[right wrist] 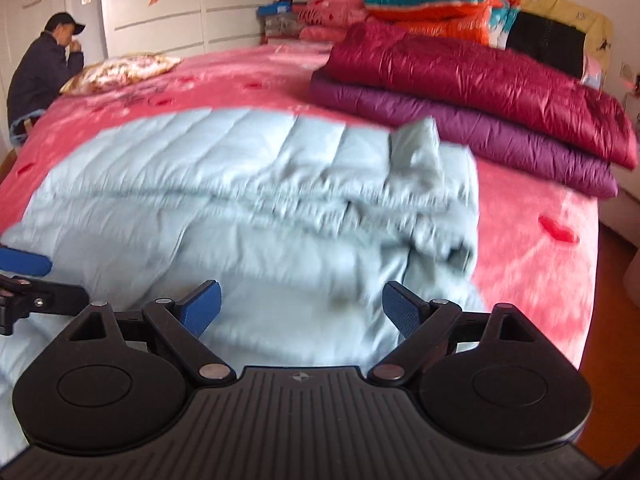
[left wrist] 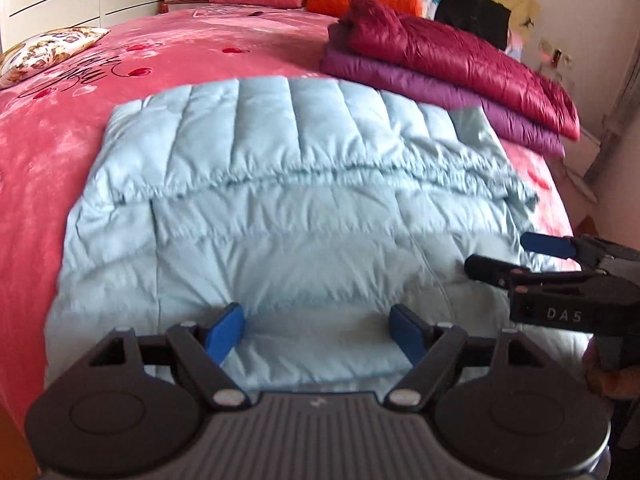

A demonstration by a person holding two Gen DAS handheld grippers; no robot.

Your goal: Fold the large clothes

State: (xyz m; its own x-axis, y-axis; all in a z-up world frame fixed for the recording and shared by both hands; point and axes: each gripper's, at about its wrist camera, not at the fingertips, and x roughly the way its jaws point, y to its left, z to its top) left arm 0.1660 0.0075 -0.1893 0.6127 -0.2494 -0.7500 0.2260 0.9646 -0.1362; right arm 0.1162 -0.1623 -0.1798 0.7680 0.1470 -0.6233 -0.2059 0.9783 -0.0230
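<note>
A pale blue quilted jacket (left wrist: 280,200) lies spread on the pink bedspread (left wrist: 160,52), already partly folded, with its long axis running left to right across both views and its near edge directly under the tools. The left gripper (left wrist: 318,330) hangs over the middle of that near edge, jaws spread wide and holding nothing. The right gripper (right wrist: 300,308) is likewise wide open and empty, standing nearer the jacket's bunched right end (right wrist: 436,200), where loose layers pile up. That end looks like the right hand's to take, the flat left part the left hand's. Behind, a folded maroon coat (right wrist: 460,68) rests on a folded purple coat (right wrist: 460,124), well apart from both tools.
</note>
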